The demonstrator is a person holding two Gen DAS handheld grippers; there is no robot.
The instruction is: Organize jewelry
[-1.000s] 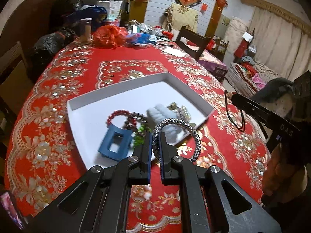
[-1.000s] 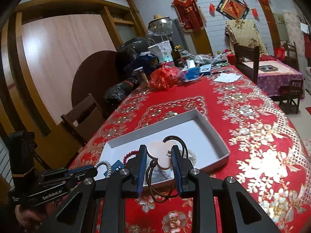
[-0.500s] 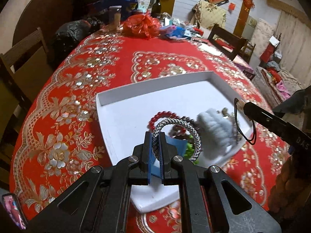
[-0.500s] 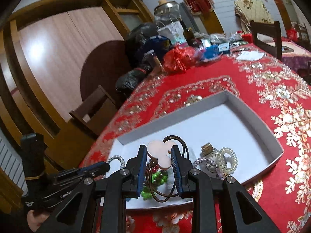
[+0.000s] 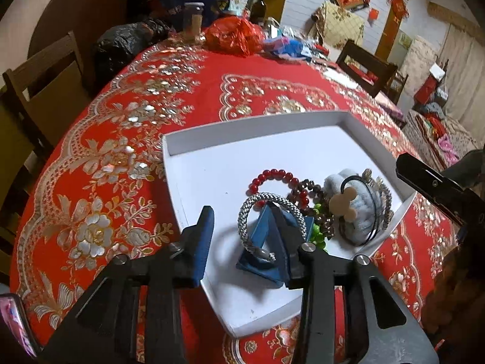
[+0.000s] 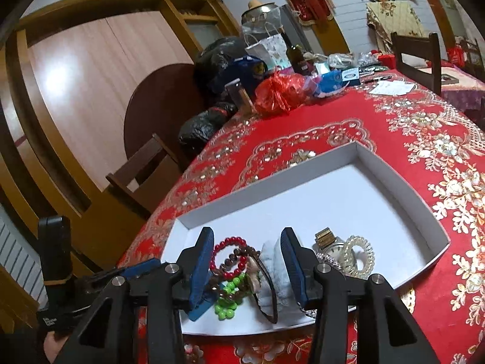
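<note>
A white tray (image 5: 254, 119) lies on the red tablecloth. Inside it, a silver braided bracelet (image 5: 263, 195) leans on a blue hair clip (image 5: 257, 267), free between the opening jaws of my left gripper (image 5: 242, 221). A black hair tie with a beige charm (image 5: 345, 203) rests on a pale blue scrunchie (image 5: 333, 182). My right gripper (image 6: 245, 242) hovers over that hair tie (image 6: 268, 288), jaws opening, pads not touching it. Red beads (image 6: 230, 241), brown beads (image 5: 306, 191), green beads (image 6: 227, 300), a watch (image 6: 330, 242) and a clear spiral tie (image 6: 359, 253) lie alongside.
Bags, a jar and a bottle (image 6: 295, 56) crowd the table's far end (image 5: 230, 35). Wooden chairs stand at the left (image 5: 45, 69) and far right (image 5: 363, 63). A phone (image 5: 13, 324) shows at the near left edge. The tray's far half (image 6: 348, 197) holds nothing.
Both grippers came down over the tray, then their jaws spread. The silver bracelet dropped onto the blue clip and the hair tie onto the scrunchie.
</note>
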